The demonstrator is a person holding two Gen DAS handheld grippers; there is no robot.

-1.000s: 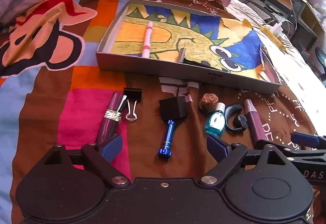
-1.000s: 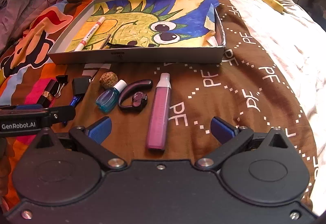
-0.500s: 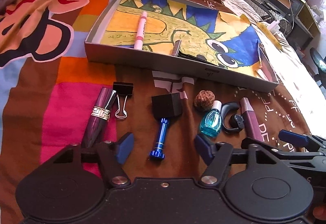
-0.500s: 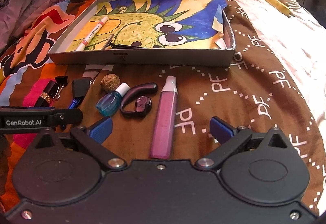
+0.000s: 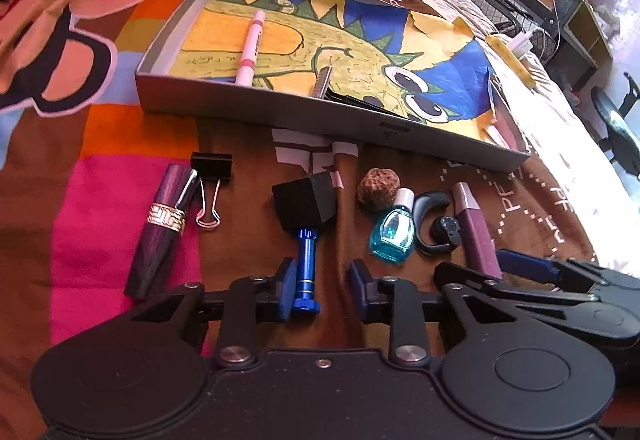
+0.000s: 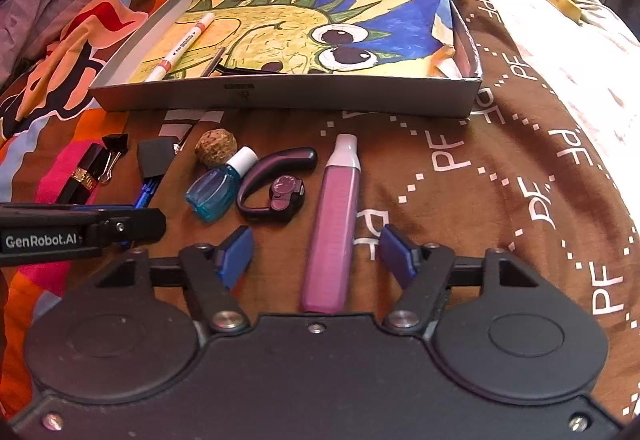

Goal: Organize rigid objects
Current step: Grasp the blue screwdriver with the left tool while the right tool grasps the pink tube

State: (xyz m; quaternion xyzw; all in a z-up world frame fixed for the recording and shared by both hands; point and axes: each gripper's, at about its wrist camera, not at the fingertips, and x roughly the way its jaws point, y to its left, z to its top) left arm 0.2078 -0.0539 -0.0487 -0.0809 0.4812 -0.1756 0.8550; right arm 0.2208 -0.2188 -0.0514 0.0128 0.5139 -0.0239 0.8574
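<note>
My left gripper (image 5: 320, 286) is partly apart, its blue pads either side of the blue metal handle of a black foam brush (image 5: 306, 236); the left pad sits just beside the handle's end, and I cannot tell whether it touches. My right gripper (image 6: 316, 254) is wider apart around the lower end of a pink plastic tube (image 6: 334, 228), untouched. Bare brown bedspread (image 6: 500, 199) lies open to the right. Beyond, the grey cardboard tray (image 6: 320, 95) holds a pink marker (image 6: 186, 43).
</note>
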